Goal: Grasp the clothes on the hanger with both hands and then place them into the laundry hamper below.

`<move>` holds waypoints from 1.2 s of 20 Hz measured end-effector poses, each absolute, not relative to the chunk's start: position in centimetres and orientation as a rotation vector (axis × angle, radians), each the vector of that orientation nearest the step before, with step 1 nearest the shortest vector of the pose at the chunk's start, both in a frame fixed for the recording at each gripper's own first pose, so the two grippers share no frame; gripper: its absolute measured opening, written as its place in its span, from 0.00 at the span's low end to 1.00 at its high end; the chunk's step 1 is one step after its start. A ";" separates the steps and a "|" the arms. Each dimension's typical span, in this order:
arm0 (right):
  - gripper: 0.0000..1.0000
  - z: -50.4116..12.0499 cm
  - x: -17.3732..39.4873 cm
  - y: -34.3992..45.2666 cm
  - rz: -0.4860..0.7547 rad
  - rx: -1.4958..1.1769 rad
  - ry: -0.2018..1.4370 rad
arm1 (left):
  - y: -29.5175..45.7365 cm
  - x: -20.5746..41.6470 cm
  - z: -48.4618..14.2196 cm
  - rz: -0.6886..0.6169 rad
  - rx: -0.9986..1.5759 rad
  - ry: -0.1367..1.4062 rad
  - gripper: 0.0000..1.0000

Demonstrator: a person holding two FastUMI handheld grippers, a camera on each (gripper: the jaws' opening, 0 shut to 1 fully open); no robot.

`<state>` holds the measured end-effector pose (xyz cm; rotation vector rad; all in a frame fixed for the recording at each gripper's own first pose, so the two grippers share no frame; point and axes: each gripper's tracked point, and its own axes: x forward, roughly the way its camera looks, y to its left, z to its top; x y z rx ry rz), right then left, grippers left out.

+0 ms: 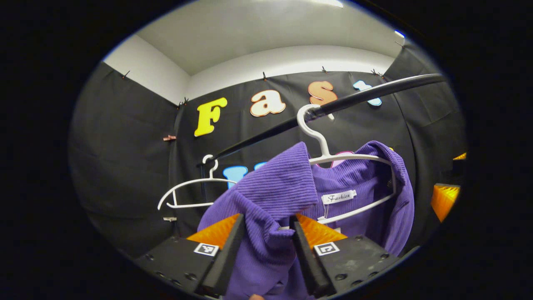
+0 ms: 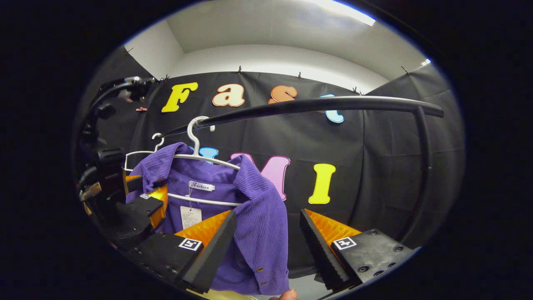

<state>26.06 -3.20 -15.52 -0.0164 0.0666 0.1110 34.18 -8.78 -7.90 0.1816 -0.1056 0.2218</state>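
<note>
Both views close, upward, toward garment (image 1: 270,196)

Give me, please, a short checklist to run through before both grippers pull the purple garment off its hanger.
1. Left gripper around fabric: ok; the purple shirt's shoulder lies between its jaws; firm pinch: cannot tell.
2. Right gripper on fabric: not ok; jaws open, the shirt's edge only partly between them.
3. White hanger hooked on the black rail: ok.
4. Empty hanger apart from the shirt: ok.
5. Laundry hamper below: cannot tell.
</note>
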 end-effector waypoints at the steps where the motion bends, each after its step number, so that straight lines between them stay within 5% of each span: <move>1: 0.98 -15.9 26.7 -2.6 0.126 -0.009 0.068 | -8.0 34.4 -8.3 0.235 0.175 -0.096 0.63; 4: 0.98 -16.7 28.6 -1.2 0.141 0.049 0.061 | -6.7 35.3 -10.2 0.229 0.133 -0.012 0.29; 10: 1.00 -18.7 33.2 0.5 0.092 0.065 0.033 | -6.5 36.2 -11.6 0.155 0.071 0.057 0.18; 13: 0.93 -19.7 35.9 -0.6 0.027 0.033 0.034 | -6.5 36.4 -11.9 0.133 0.086 0.068 0.14; 17: 0.12 -19.8 37.6 -2.2 0.034 0.016 0.007 | -6.8 37.1 -13.1 0.107 0.085 0.110 0.13; 24: 0.05 -16.0 35.3 -4.7 -0.004 -0.183 -0.118 | -6.8 36.9 -12.4 0.074 0.089 0.085 0.06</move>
